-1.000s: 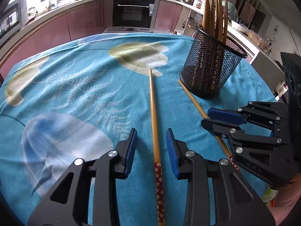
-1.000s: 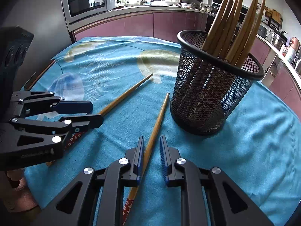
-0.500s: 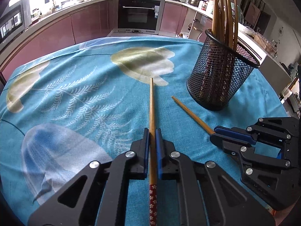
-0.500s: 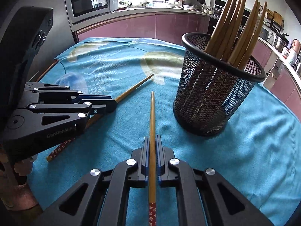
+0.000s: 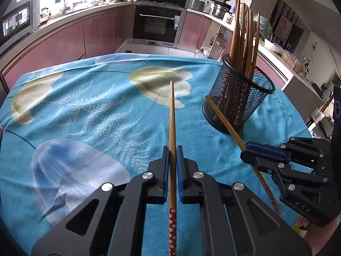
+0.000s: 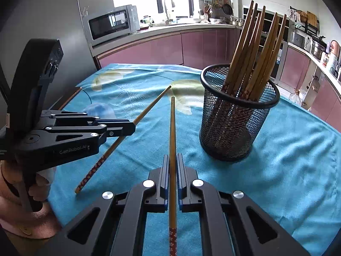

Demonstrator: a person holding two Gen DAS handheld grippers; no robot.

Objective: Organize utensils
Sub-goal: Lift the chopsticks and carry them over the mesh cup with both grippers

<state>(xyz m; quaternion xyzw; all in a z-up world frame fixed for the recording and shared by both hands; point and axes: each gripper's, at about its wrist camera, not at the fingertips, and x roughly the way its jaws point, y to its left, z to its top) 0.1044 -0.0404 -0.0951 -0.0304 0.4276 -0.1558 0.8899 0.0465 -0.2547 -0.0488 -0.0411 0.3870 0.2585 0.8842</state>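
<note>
My left gripper (image 5: 172,149) is shut on a wooden chopstick (image 5: 172,115) with a red flowered end, held above the cloth. My right gripper (image 6: 172,157) is shut on a second such chopstick (image 6: 172,123), also lifted and pointing forward. A black mesh holder (image 6: 236,128) with several chopsticks standing in it sits to the right of the right gripper; it also shows in the left wrist view (image 5: 234,100). The right gripper (image 5: 247,151) and its chopstick (image 5: 226,121) show at the right of the left wrist view. The left gripper (image 6: 132,128) and its chopstick (image 6: 149,108) show at the left of the right wrist view.
The table is covered by a blue cloth (image 5: 85,111) with leaf and flower prints. Kitchen cabinets, an oven (image 5: 157,25) and a microwave (image 6: 113,23) stand beyond the table's far edge.
Both grippers closed on the chopsticks that lay on the cloth and have lifted them off the table. The chopsticks now point forward, raised above the cloth.
</note>
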